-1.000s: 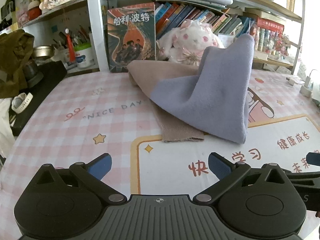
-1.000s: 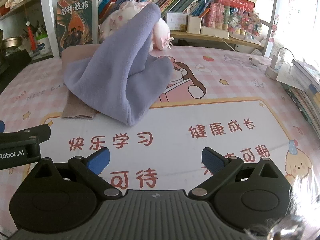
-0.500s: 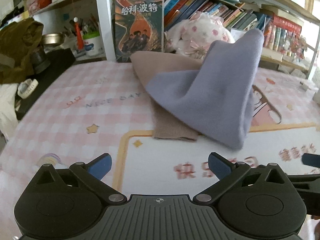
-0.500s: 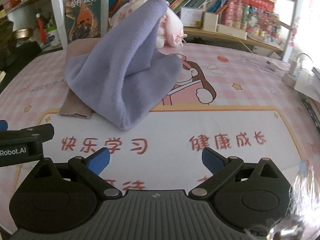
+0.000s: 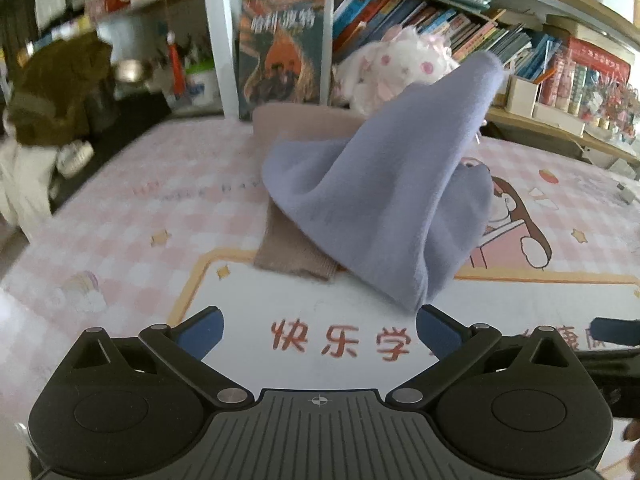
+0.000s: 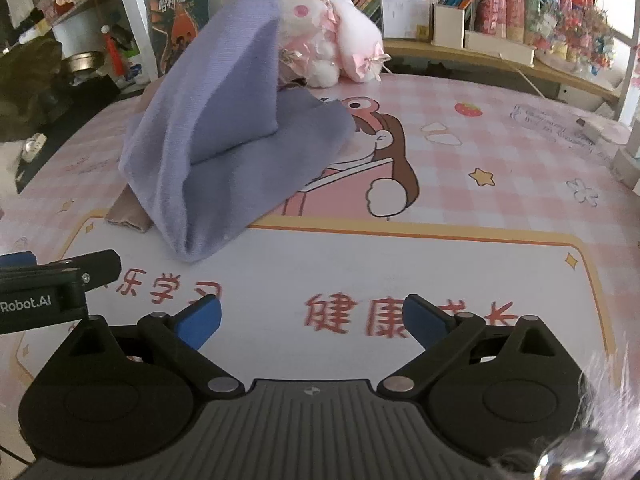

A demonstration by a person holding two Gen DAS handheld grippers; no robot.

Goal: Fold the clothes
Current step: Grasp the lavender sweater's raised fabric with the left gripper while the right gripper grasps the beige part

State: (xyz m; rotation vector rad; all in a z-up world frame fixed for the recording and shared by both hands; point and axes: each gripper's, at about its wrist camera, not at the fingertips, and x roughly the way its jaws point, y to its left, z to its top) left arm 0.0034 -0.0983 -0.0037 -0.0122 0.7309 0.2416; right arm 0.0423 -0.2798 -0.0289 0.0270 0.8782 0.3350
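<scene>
A lilac fleece garment [image 5: 384,200] [image 6: 216,140] lies heaped on the pink checked table mat, one end propped up against a plush toy behind it. Under it lies a tan knit garment [image 5: 292,256] [image 6: 128,216], showing at the left and back. My left gripper [image 5: 320,330] is open and empty, its tips just short of the lilac garment's near corner. My right gripper [image 6: 312,316] is open and empty too, over the mat's white panel to the right of the heap. The left gripper's body [image 6: 48,284] shows at the left edge of the right wrist view.
A white and pink plush toy [image 6: 332,40] and an upright book [image 5: 280,56] stand behind the clothes before shelves of books. Dark bags and a metal bowl [image 5: 128,70] sit at the far left. A charger and cable [image 6: 592,128] lie at the far right.
Both grippers have moved forward toward the clothes, the left one also swinging right. The garments have not moved. Both stay open.
</scene>
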